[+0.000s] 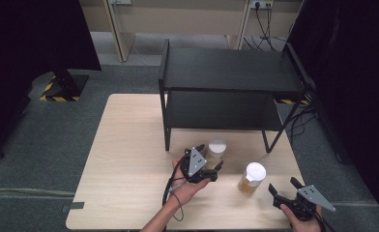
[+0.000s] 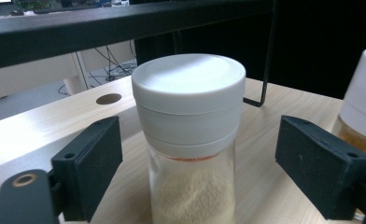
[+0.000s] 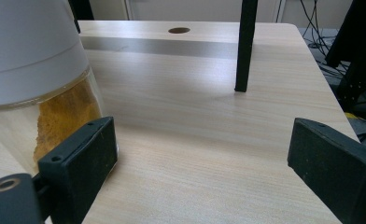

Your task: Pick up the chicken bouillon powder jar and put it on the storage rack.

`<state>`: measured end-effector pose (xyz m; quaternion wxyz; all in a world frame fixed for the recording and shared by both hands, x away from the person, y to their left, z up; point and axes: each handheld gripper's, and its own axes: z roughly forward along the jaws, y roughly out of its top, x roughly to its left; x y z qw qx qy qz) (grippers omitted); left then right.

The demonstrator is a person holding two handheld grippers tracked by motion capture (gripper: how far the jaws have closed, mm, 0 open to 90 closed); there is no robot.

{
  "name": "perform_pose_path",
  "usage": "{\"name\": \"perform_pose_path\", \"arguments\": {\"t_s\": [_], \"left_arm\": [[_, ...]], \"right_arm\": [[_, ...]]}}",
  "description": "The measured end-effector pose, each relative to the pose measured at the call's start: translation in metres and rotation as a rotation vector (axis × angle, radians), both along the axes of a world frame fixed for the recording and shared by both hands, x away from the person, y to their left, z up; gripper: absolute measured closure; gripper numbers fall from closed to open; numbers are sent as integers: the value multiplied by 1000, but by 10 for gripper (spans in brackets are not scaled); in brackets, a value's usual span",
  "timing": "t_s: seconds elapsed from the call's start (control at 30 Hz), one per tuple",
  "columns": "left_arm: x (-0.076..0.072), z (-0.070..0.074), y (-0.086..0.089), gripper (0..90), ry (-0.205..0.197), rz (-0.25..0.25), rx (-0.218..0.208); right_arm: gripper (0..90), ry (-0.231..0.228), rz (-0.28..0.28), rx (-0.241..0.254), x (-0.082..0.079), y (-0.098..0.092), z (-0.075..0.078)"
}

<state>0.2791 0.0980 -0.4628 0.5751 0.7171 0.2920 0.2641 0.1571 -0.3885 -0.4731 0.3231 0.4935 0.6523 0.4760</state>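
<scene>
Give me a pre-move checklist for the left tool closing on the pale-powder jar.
1. Pale-powder jar between the left tool pads: ok.
2. Pads touching the jar: not ok, gaps on both sides.
3. Jar upright, white lid on: ok.
4. Yellow-powder jar apart from it: ok.
5. Right tool open, holding nothing: ok.
6. Lid screwed tight: cannot tell.

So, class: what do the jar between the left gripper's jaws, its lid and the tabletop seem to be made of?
Jar: clear glass or plastic, since pale powder shows through. Lid: probably matte white plastic, smooth and moulded. Tabletop: light wood or wood-look laminate, with visible grain.
</scene>
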Motion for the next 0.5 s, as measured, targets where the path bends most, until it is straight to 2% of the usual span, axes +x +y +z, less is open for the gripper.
{"name": "perform_pose_path", "arguments": {"t_s": [0.13,0.2,0.37,0.5], "left_arm": [[3,0,-4,189,0,9,-5],[5,1,-4,199,4,14,-27],[8,6,-9,242,-15,5,-8],[7,6,-11,272,-16,17,-3]], "right_arm": [[85,-1,1,-1,0,0,0],[85,0,1,3,0,0,0],[85,0,2,7,0,-1,0],[85,1,2,4,0,-1,0]]}}
